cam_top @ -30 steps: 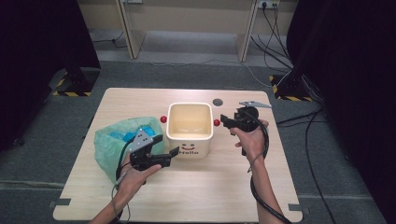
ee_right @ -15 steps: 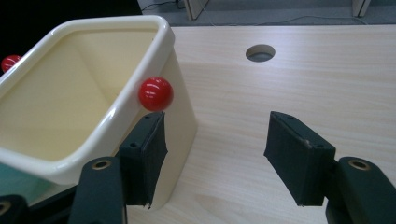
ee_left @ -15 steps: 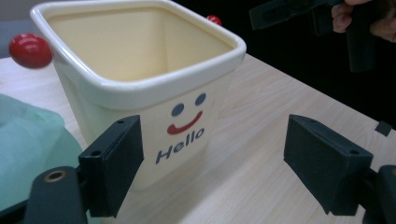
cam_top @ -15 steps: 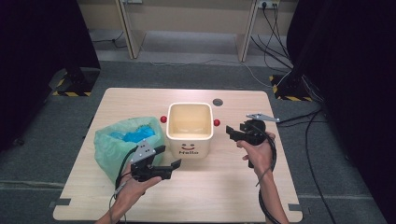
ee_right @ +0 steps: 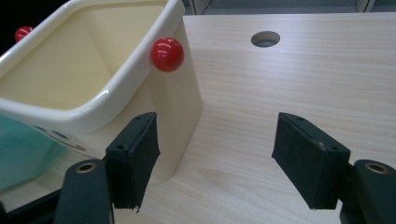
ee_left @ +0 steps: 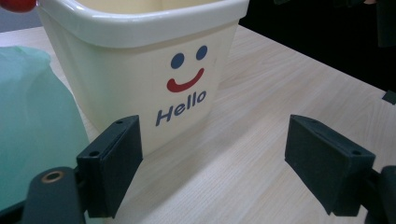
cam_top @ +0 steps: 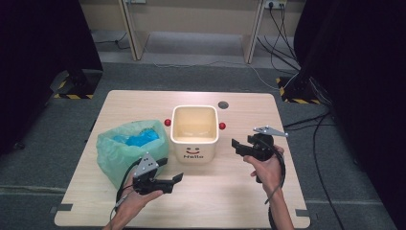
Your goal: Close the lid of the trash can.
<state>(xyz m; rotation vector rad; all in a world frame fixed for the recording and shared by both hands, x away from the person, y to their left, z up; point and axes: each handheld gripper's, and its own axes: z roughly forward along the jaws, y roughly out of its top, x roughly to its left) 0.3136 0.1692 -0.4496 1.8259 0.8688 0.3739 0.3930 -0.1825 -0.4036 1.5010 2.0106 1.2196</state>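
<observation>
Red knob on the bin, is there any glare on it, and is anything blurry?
Right gripper view: the red knob carries a bright white highlight and looks sharp. Left gripper view: the bin lettering is crisp, the green bag beside it soft. High view: evenly lit, surroundings dark.

The light wooden table has a round cable hole near its far edge, at about one o'clock from centre. Grey carpet surrounds it, with cables trailing at two o'clock.
</observation>
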